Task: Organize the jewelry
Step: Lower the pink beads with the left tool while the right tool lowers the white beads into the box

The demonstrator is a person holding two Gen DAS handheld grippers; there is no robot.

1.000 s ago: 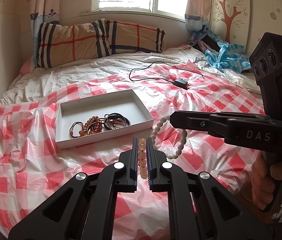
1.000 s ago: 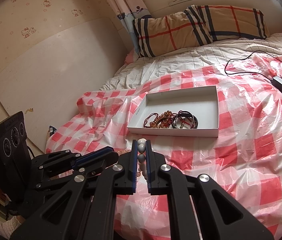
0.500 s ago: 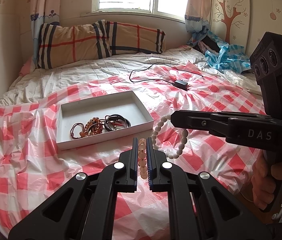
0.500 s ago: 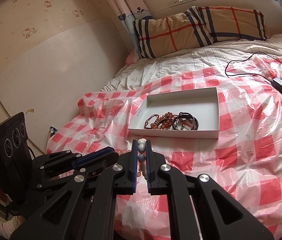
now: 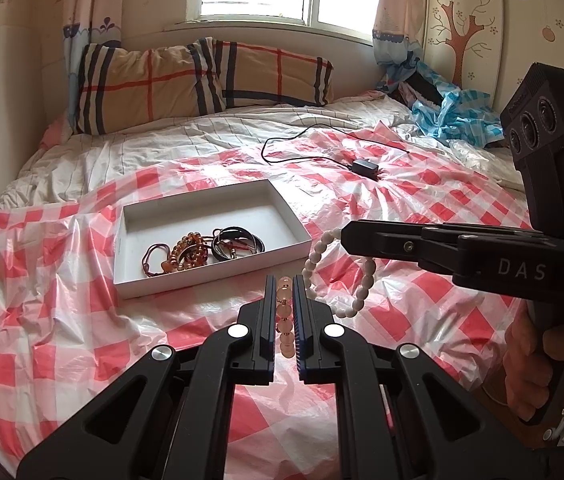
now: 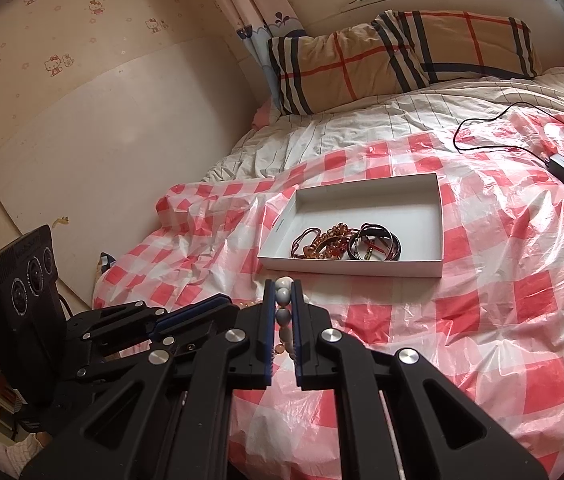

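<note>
My left gripper is shut on a pink bead bracelet, held above the checked sheet just in front of the white tray. My right gripper is shut on a white bead bracelet; in the left wrist view that bracelet hangs from the right gripper's tip beside the tray's near right corner. The tray holds a dark red cord bracelet, an amber bead bracelet and black bangles.
A red-and-white checked plastic sheet covers the bed. A black charger with its cable lies beyond the tray. Plaid pillows lie at the headboard, and blue cloth lies far right. A white board leans against the left wall.
Both grippers have shifted only slightly, still holding their bracelets; the tray sits a little nearer and higher in view. Nothing was let go.
</note>
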